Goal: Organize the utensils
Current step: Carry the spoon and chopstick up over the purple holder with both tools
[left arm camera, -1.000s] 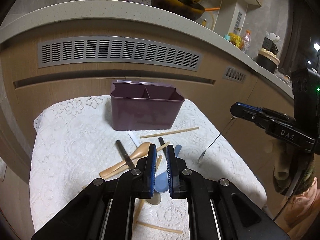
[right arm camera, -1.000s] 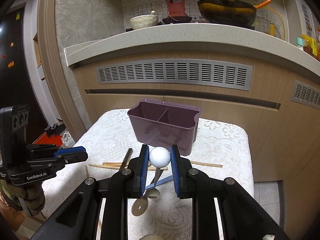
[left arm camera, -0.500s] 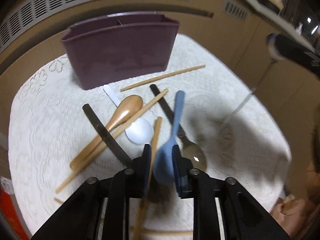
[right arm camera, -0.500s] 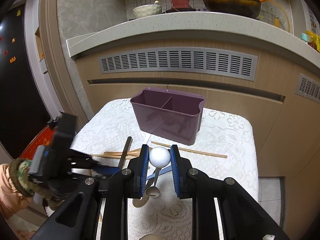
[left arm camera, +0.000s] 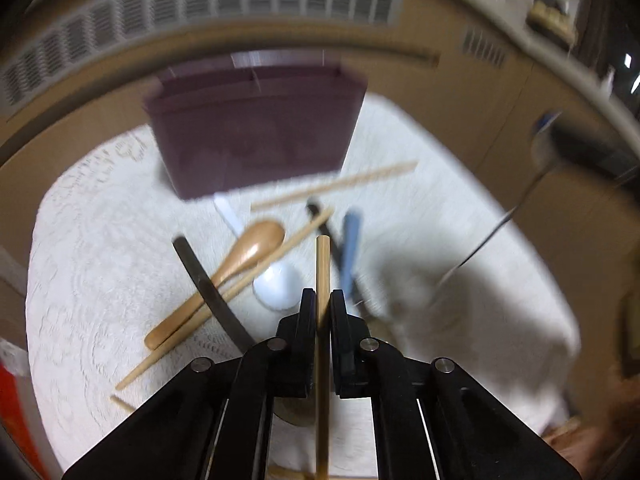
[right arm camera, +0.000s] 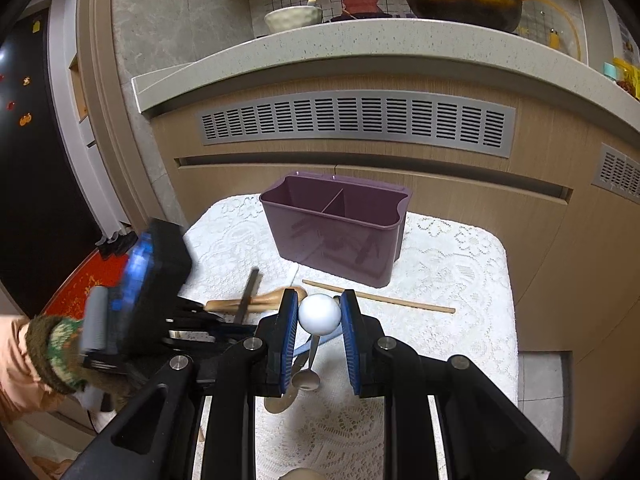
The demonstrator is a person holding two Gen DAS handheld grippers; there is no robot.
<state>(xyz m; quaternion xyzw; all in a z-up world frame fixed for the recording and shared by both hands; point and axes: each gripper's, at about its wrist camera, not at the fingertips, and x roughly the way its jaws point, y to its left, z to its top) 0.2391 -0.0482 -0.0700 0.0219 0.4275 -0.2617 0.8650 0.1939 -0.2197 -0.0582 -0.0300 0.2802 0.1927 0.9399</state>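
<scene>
A purple two-compartment utensil holder (left arm camera: 256, 128) (right arm camera: 336, 224) stands at the back of the white lace cloth (left arm camera: 96, 264). My left gripper (left arm camera: 322, 300) is shut on a wooden chopstick (left arm camera: 322, 272), held above the pile. The pile holds a wooden spoon (left arm camera: 248, 252), a white spoon (left arm camera: 278, 284), a blue spoon (left arm camera: 351, 240), a black utensil (left arm camera: 200, 276) and loose chopsticks (left arm camera: 336, 186). My right gripper (right arm camera: 319, 312) is shut on the white ball end of a thin metal spoon (right arm camera: 320, 314), which hangs downward and also shows in the left wrist view (left arm camera: 492, 232).
A wooden cabinet front with a metal vent (right arm camera: 356, 120) rises behind the table, with a counter (right arm camera: 360, 44) above carrying a bowl and a pan. The left gripper body (right arm camera: 148, 292) and gloved hand sit at the table's left edge.
My left gripper dropped to the pile, closed on a wooden chopstick and lifted it. The right gripper stayed nearly still with its metal spoon.
</scene>
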